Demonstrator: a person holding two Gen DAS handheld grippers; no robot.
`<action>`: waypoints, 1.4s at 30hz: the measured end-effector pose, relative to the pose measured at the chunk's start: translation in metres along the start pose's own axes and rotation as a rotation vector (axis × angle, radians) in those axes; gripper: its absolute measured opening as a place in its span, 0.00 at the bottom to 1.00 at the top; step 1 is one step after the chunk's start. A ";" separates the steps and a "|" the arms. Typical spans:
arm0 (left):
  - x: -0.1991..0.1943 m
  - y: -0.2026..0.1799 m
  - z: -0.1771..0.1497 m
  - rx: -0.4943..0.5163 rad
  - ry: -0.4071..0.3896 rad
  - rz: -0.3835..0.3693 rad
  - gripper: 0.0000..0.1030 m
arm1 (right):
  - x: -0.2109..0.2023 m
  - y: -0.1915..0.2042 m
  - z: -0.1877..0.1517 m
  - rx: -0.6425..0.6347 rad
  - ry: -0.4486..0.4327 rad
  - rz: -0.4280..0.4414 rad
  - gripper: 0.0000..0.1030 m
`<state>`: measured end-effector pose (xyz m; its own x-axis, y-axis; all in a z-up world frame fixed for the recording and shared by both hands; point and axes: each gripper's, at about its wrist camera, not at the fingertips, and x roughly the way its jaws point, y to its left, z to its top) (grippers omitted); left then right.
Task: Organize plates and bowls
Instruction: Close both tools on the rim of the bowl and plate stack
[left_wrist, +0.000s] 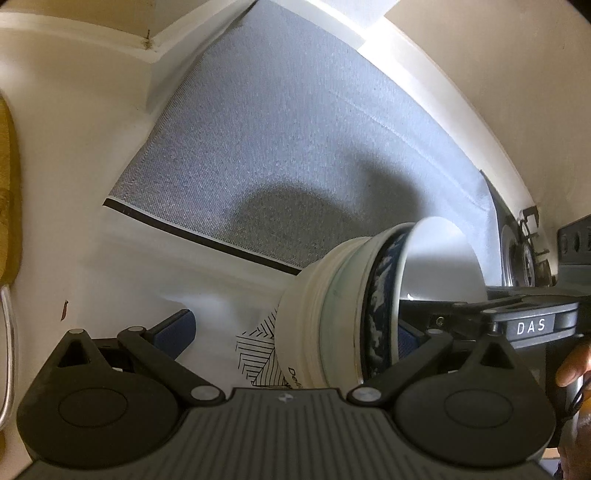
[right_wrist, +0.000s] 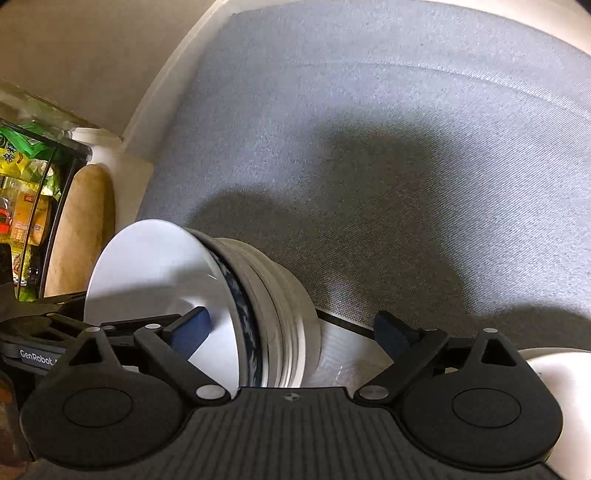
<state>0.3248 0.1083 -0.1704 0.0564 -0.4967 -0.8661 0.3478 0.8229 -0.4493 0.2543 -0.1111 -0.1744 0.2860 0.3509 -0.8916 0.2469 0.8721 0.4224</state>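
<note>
Grey woven mat (left_wrist: 295, 147). Covers most of the white counter (left_wrist: 74, 229) and lies partly in shadow.

Stack of bowls (left_wrist: 332, 325), at the mat's near edge. Tips onto its side, above a sheet printed with black lines (left_wrist: 258, 350). Shows a white inside on the innermost bowl, a mottled dark blue band on its outer wall, and plain white bowls nested under it.

Left gripper (left_wrist: 290, 332). Straddles the stack with jaws spread wide. Keeps one blue pad (left_wrist: 173, 328) well clear of the stack's base and the other pad at the mouth of the top bowl; cannot tell whether that one touches. Presses on nothing that can be seen.

Right gripper (right_wrist: 291, 332). Stands just as wide, also astride the stack. Puts its blue pad (right_wrist: 192, 332) against the white inside of the top bowl, contact unclear, and leaves the opposite pad apart from the outermost bowl. Grips nothing.

Wooden board (right_wrist: 81, 229), upright beside the mat, next to bright snack packets (right_wrist: 26, 177).

Another white dish (right_wrist: 554, 373), near the right gripper's own linkage, mostly hidden.

Part of a hand (left_wrist: 572, 365), wrapped round the right gripper's handle.
</note>
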 end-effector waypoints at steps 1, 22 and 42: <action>-0.001 0.000 -0.001 -0.002 -0.009 -0.003 1.00 | 0.000 0.000 0.002 -0.006 0.005 0.003 0.95; 0.010 0.011 -0.004 -0.116 0.089 -0.160 0.68 | 0.002 -0.020 -0.005 0.103 -0.011 0.171 0.67; -0.016 0.009 -0.008 -0.121 0.036 -0.195 0.68 | -0.037 -0.003 -0.011 0.048 -0.094 0.116 0.66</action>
<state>0.3195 0.1256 -0.1625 -0.0355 -0.6412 -0.7665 0.2339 0.7404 -0.6302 0.2325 -0.1230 -0.1440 0.3997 0.4127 -0.8185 0.2510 0.8095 0.5308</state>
